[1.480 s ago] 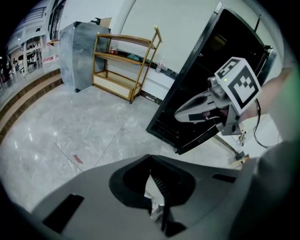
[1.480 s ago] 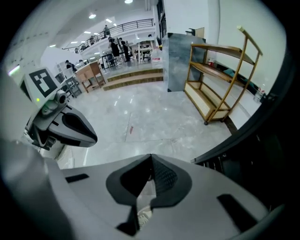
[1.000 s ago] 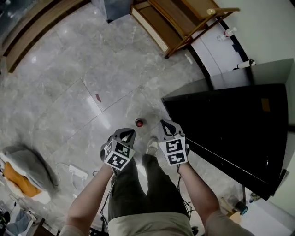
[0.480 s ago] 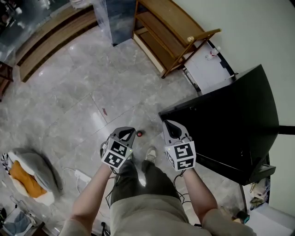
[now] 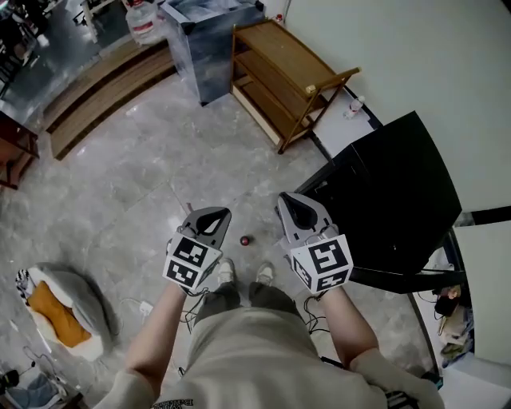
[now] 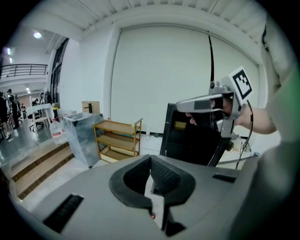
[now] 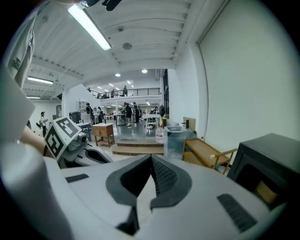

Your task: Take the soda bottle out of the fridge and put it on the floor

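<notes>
Soda bottle [image 5: 246, 240] on the grey stone floor [image 5: 120, 176], seen from straight above as a small dark-red round spot; it stands clear of both tools, between them and just ahead of the person's shoes [image 5: 226, 270]; too small to tell more of it. The left gripper [image 5: 209, 214] hangs just to its left, jaws pressed together with nothing between them; the right gripper [image 5: 291, 204] hangs just to its right, jaws likewise closed and empty; both point forward, away from the person's body. Right beside the right gripper stands the black fridge [image 5: 391, 192], its dark top facing the head view; whether its door is closed cannot be told. Beyond the fridge, against the pale wall, is a wooden shelf rack [image 5: 279, 80]; next to that a translucent bin [image 5: 211, 40]; a water jug [image 5: 144, 20] behind it. Near the person's left lies a grey cushion [image 5: 56, 299] with an orange patch.
</notes>
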`<action>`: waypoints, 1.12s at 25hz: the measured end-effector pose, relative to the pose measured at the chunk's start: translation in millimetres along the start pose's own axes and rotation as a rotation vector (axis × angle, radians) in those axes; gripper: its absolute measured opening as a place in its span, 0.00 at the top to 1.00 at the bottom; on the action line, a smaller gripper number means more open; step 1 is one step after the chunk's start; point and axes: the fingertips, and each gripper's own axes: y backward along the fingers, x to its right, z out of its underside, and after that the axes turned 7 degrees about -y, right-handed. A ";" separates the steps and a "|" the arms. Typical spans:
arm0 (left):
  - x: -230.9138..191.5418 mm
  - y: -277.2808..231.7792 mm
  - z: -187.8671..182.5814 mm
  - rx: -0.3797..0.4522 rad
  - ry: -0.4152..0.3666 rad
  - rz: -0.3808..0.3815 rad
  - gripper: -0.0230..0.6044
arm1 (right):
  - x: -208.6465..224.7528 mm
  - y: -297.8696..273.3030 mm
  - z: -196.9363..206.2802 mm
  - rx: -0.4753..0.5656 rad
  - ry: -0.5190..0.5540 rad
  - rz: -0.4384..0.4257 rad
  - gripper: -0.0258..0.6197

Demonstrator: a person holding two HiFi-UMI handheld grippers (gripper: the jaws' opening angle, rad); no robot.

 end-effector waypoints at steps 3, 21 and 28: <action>3.2 27.1 -44.4 0.081 -0.044 -0.029 0.95 | -8.7 23.1 -24.2 0.050 -0.002 -0.006 0.97; 26.9 161.5 -166.6 0.356 -0.177 -0.161 0.95 | -63.9 121.8 -140.7 0.329 0.076 -0.087 0.97; 20.3 181.9 -181.6 0.407 -0.187 -0.192 0.95 | -74.9 139.7 -166.3 0.394 0.109 -0.083 0.97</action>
